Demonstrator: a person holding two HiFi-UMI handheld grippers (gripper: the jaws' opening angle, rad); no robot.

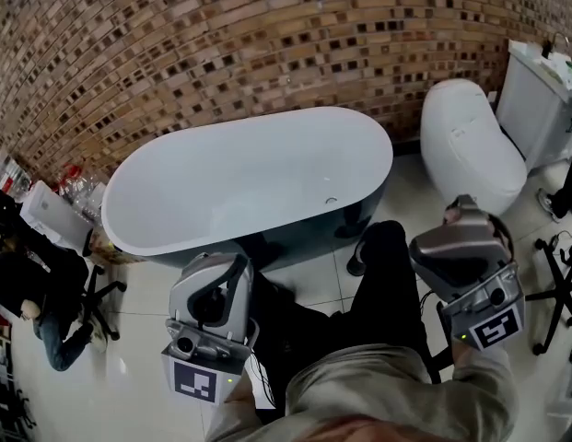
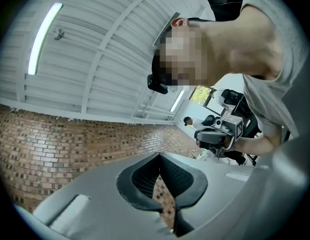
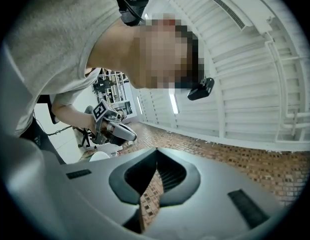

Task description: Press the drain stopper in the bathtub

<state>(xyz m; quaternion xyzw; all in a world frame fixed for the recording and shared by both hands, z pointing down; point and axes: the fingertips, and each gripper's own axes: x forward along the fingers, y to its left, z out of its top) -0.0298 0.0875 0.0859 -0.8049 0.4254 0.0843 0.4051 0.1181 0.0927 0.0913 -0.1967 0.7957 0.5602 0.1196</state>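
Note:
The white oval bathtub stands against the brick wall in the head view. Its small round drain stopper sits on the tub floor toward the right end. My left gripper is held low, close to my body and in front of the tub's near rim. My right gripper is held at the right, beside the toilet. Both are far from the stopper and tilted upward. In the left gripper view the left gripper has its jaws closed tip to tip with nothing held. The right gripper looks the same.
A white toilet with its cistern stands right of the tub. A person sits on a chair at the left by cluttered shelves. A chair base is at the far right. Tiled floor runs along the tub's front.

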